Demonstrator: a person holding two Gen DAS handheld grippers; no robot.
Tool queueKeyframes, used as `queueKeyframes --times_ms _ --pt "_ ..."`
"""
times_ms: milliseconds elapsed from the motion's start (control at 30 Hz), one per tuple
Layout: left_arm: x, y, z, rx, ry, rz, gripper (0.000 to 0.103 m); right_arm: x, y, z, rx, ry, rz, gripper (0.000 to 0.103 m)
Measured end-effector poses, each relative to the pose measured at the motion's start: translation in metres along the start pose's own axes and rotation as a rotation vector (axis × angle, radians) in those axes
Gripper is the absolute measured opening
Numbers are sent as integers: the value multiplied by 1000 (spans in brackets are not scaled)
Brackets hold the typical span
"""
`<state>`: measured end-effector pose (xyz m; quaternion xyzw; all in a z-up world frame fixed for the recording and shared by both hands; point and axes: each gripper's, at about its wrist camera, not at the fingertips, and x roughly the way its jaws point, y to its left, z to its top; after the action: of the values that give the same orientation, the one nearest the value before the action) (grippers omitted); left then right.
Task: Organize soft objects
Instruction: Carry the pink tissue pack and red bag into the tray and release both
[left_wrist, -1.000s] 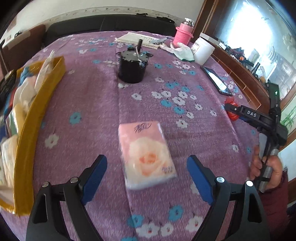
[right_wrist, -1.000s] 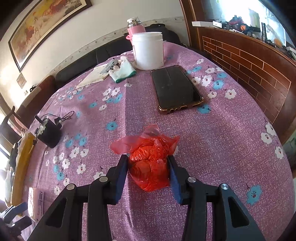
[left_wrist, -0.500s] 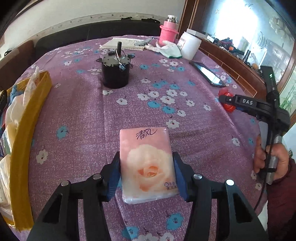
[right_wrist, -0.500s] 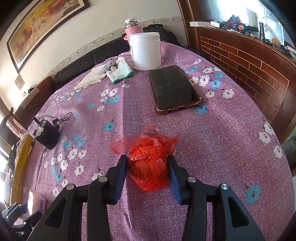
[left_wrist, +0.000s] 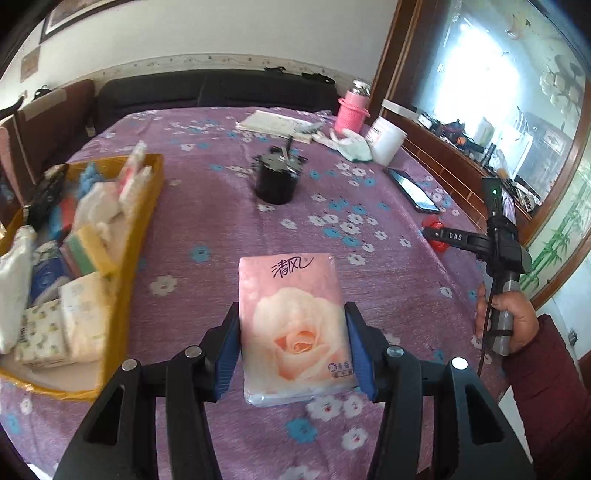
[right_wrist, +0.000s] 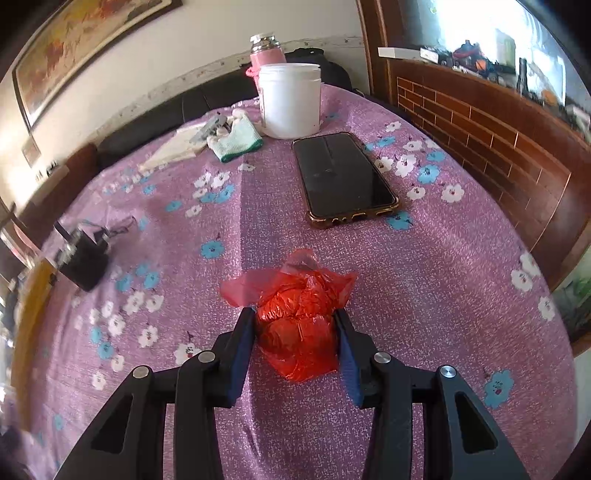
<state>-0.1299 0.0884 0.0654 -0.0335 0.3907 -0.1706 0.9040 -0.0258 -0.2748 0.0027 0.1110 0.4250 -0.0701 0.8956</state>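
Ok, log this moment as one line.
left gripper: shut on tissue pack | right gripper: shut on red plastic bag | yellow box: holds soft items

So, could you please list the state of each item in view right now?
left gripper: shut on tissue pack
tissue pack: gripped, flat
right gripper: shut on red plastic bag
red plastic bag: crumpled, gripped
yellow box: open, full
phone: screen dark
white jar: upright

Purple floral table (left_wrist: 229, 229) carries yellow box (left_wrist: 144, 218), phone (right_wrist: 343, 177), jar (right_wrist: 290, 105).
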Motion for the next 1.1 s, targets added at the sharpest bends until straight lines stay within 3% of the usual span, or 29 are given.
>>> queueKeyframes --times_ms 67,133,300,533,867,1100 --pt "-15 11 -2 -11 -22 30 52 -7 10 -1 -48 -12 -47 43" --pt "-27 23 -4 -28 -41 61 52 -19 16 -2 -56 -31 -31 43" --pt "-46 49 -5 -82 -85 128 52 -56 50 -4 -111 -75 43 44" --pt "-65 68 -7 -106 -125 194 52 -89 128 -17 -259 -97 169 44" --pt "-70 92 -14 -129 -127 231 52 -103 237 -45 -435 -47 331 44" --pt "-69 121 -20 -171 -121 225 52 -104 293 -63 -523 -18 395 44"
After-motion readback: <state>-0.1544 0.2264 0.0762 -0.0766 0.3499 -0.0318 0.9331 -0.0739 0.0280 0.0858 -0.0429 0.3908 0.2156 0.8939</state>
